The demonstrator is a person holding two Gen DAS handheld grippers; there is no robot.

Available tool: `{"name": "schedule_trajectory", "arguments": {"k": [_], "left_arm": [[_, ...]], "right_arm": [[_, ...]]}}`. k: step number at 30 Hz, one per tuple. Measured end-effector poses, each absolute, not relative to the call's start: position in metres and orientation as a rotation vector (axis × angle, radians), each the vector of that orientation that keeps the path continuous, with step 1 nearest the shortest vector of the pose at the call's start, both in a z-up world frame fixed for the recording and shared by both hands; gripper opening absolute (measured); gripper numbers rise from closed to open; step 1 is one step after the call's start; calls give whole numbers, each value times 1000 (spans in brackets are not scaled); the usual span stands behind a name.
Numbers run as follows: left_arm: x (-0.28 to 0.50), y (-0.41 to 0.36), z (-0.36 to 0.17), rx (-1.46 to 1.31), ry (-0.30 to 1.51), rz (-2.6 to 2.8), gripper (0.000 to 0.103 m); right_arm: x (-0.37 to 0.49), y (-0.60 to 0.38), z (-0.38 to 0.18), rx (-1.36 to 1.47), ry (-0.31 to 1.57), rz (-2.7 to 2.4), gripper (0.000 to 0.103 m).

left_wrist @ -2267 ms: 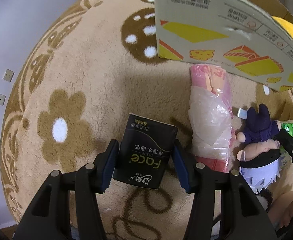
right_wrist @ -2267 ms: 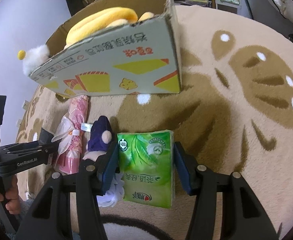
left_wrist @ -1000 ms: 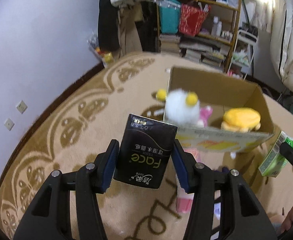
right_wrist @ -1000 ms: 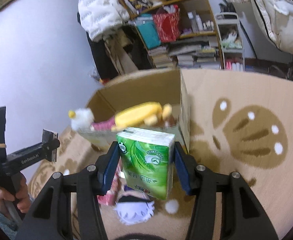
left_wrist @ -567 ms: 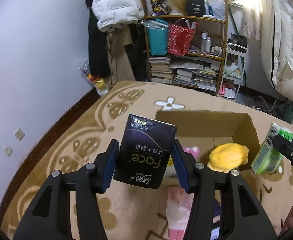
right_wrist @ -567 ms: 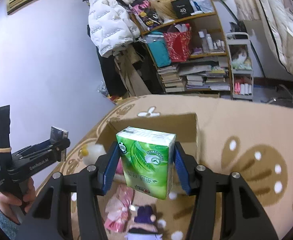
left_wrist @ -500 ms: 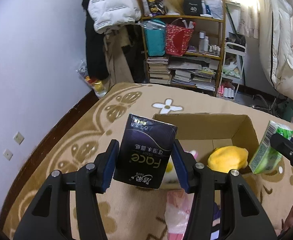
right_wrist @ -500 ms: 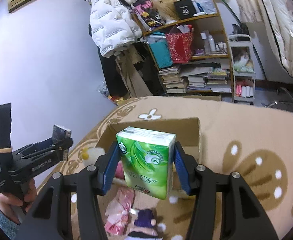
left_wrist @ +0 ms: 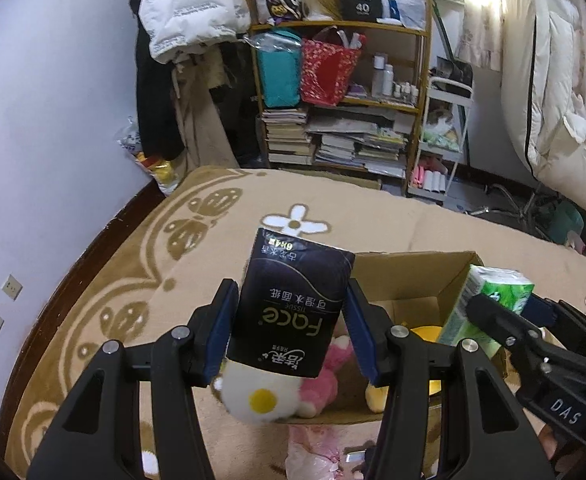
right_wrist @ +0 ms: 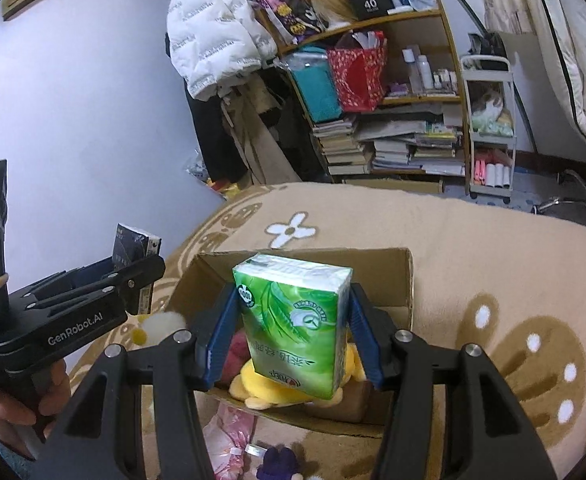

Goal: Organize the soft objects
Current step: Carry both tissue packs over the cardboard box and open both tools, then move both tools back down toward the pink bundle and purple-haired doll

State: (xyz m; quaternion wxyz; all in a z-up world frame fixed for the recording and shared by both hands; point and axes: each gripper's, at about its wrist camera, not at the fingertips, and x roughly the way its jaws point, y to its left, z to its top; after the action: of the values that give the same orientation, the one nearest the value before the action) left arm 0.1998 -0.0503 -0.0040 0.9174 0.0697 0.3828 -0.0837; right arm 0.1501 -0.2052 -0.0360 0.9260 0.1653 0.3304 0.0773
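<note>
My left gripper (left_wrist: 291,328) is shut on a black tissue pack (left_wrist: 293,304) and holds it above the near left part of an open cardboard box (left_wrist: 413,280). Over the same box (right_wrist: 333,264), my right gripper (right_wrist: 291,332) is shut on a green tissue pack (right_wrist: 295,320). A white plush (left_wrist: 253,392), a pink plush (left_wrist: 325,372) and a yellow plush (right_wrist: 277,392) lie in the box. The green pack (left_wrist: 489,300) also shows at the right of the left wrist view. In the right wrist view the black pack (right_wrist: 133,248) sits at the left.
The box stands on a beige patterned carpet (right_wrist: 493,260). A pink wrapped bundle (right_wrist: 229,428) and a purple doll (right_wrist: 281,464) lie on the carpet in front of it. Behind stand a cluttered bookshelf (left_wrist: 345,120), a hanging white jacket (right_wrist: 213,28) and a small white cart (right_wrist: 489,128).
Both grippers have risen and come forward with their packs. The box, earlier ahead of them, is now beneath the packs, and its inside shows.
</note>
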Motion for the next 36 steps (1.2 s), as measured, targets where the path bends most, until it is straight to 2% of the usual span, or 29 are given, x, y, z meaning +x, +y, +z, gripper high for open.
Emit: {"name": "schedule_trajectory", "arguments": {"k": [8, 10, 12, 14, 16, 19, 20, 21, 25, 36], "left_arm": [[211, -54, -22, 118, 851, -151, 54], [213, -51, -23, 98, 861, -143, 61], [215, -48, -23, 110, 872, -114, 67], [215, -46, -21, 126, 866, -94, 71], [214, -44, -19, 127, 863, -84, 78], [211, -40, -15, 124, 849, -72, 91], [209, -38, -13, 118, 845, -63, 99], [208, -37, -12, 114, 843, -60, 102], [203, -31, -7, 103, 836, -58, 102], [175, -13, 1, 81, 837, -67, 102]], "right_arm": [[157, -206, -45, 304, 705, 152, 58], [157, -203, -45, 279, 712, 151, 59], [159, -203, -46, 261, 719, 148, 66], [159, -202, -46, 240, 725, 134, 77], [156, -201, -44, 218, 719, 123, 80], [153, -203, -41, 229, 706, 133, 91], [153, -203, -39, 231, 705, 131, 92], [152, -203, -39, 234, 703, 130, 92], [145, -202, -31, 208, 698, 99, 103], [122, -198, -18, 203, 676, 103, 103]]}}
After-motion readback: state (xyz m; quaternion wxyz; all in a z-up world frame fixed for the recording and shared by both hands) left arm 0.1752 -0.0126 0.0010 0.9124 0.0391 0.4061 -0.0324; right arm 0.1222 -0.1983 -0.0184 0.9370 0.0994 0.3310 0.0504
